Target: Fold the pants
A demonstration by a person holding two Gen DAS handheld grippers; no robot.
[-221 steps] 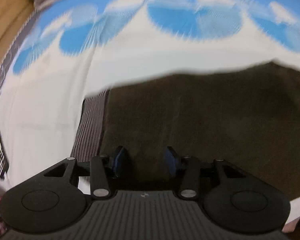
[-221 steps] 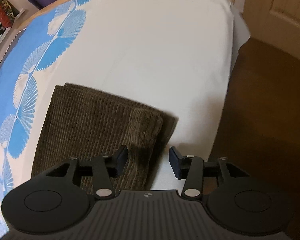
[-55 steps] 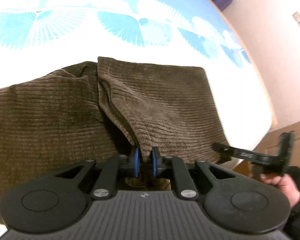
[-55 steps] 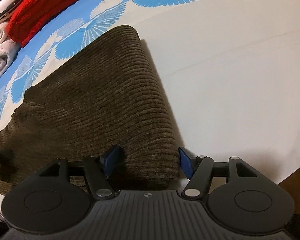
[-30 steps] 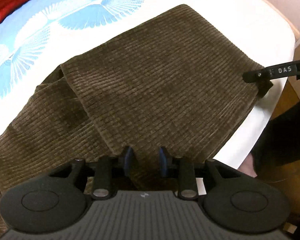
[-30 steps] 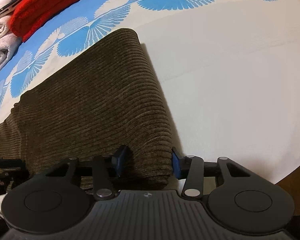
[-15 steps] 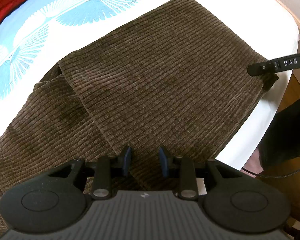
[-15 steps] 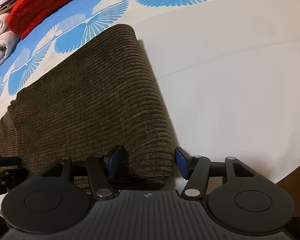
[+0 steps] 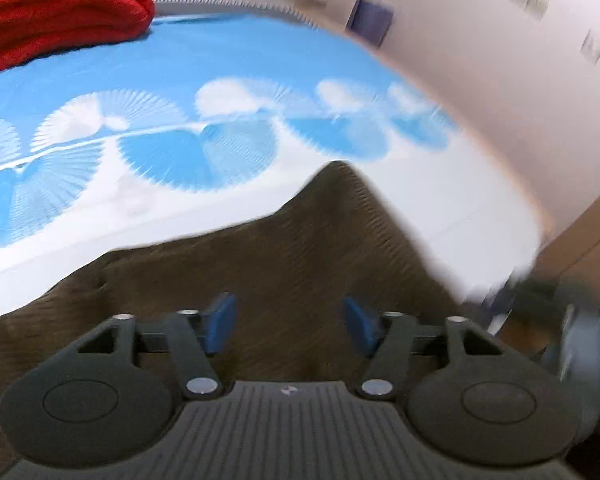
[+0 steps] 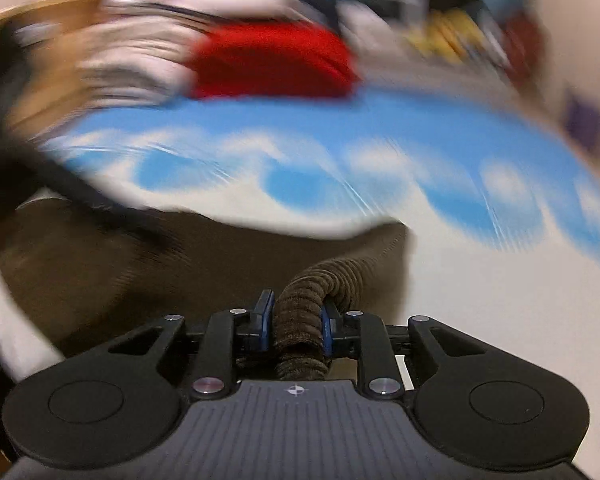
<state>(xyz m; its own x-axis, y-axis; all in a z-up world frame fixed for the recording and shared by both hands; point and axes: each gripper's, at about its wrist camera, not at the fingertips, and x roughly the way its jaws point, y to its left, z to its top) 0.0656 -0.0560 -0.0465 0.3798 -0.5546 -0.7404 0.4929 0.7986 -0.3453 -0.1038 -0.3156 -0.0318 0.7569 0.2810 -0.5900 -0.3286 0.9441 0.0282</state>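
My right gripper (image 10: pixel 296 322) is closing, its blue pads pinching a bunched roll of the brown corduroy pants (image 10: pixel 300 312). My left gripper (image 9: pixel 290 322) is opening wide above the same pants (image 9: pixel 300 248), gripping nothing. The pants lie on the blue-and-white bedspread (image 9: pixel 180 80), near its white edge and well apart from the red bundle (image 9: pixel 60 4) at the far side.

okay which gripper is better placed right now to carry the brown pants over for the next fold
Right. The right gripper is closing with a bunched fold of the brown corduroy pants pinched between its pads, while the left gripper is opening above the cloth, holding nothing.
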